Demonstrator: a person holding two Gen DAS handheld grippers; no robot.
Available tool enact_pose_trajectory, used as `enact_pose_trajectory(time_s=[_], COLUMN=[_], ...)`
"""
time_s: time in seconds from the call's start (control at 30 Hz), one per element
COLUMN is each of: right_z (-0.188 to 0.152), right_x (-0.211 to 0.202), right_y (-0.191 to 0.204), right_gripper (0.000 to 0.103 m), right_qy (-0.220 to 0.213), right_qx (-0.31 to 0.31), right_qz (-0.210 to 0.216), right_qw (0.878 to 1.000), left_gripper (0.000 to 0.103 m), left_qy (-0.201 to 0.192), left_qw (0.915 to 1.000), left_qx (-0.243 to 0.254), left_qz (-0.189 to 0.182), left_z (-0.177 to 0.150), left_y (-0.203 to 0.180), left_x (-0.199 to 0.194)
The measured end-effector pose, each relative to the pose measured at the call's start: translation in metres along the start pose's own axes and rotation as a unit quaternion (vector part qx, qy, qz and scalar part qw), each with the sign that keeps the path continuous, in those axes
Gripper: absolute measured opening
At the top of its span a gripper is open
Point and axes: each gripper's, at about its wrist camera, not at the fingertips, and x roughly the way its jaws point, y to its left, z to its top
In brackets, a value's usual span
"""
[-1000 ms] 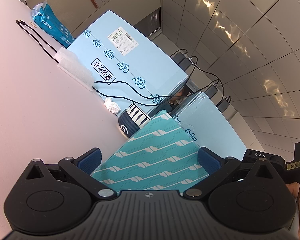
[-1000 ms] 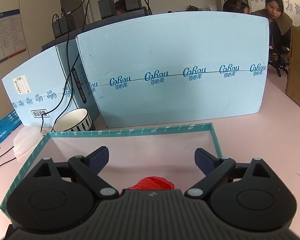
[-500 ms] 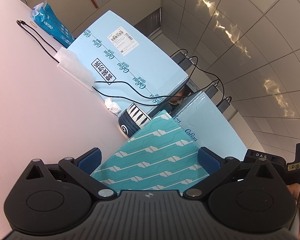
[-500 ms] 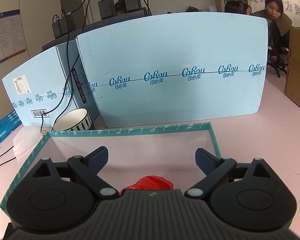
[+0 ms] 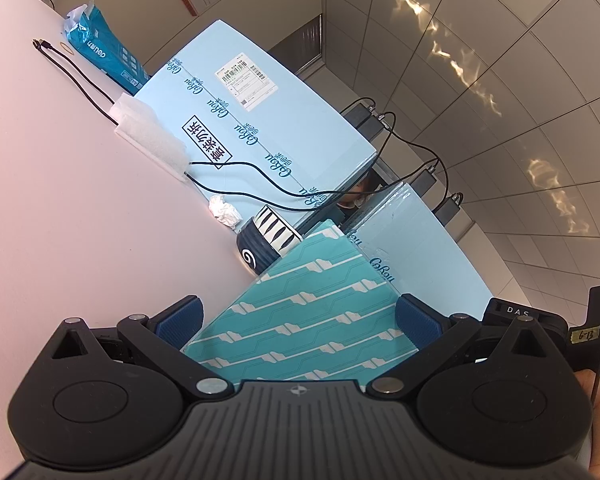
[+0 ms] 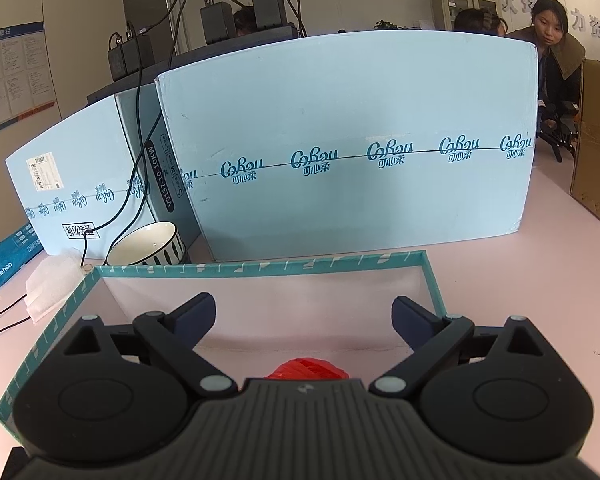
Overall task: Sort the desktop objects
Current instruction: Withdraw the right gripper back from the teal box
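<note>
Both grippers stand wide open, holding nothing. Right gripper [image 6: 303, 318] hangs over the open teal box [image 6: 260, 269]; a red object [image 6: 306, 369] lies inside, directly below and just behind its fingertips, partly hidden. Left gripper [image 5: 298, 318] faces the box's outer wall, a striped bowl [image 5: 266, 242] beyond. Right arm judged nearer.

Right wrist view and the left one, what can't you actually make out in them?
- Red object in the teal box, right wrist view: mostly hidden behind the gripper body, so what it is stays unclear.
- Striped bowl, left wrist view: partly covered by the teal patterned box wall.
- Shipping label on the blue carton, left wrist view: print too small to read.
</note>
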Motion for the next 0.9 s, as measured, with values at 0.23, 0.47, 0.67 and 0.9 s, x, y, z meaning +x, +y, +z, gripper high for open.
enact_pose_trajectory(time_s=[0.23, 0.47, 0.67, 0.9], right_z=[-0.001, -0.002, -0.004, -0.003], right_x=[-0.003, -0.005, -0.012, -0.013], right_y=[-0.003, -0.004, -0.003, -0.003], right_gripper=[0.097, 0.097, 0.097, 0.097], right_qy=[-0.015, -0.027, -0.051, -0.057], right_qx=[0.012, 0.017, 0.01, 0.007], right_qz=[-0.006, -0.006, -0.009, -0.016], right_qw=[1.0, 0.999, 0.999, 0.998], left_gripper=[0.103, 0.103, 0.103, 0.103], left_qy=[0.0, -0.001, -0.002, -0.003], left_qw=[1.0, 1.0, 1.0, 1.0], left_qx=[-0.002, -0.001, 0.001, 0.001], left_qz=[0.003, 0.003, 0.004, 0.004], left_z=[0.0, 0.0, 0.0, 0.0], left_y=[0.0, 0.0, -0.001, -0.001], left_x=[0.0, 0.0, 0.001, 0.001])
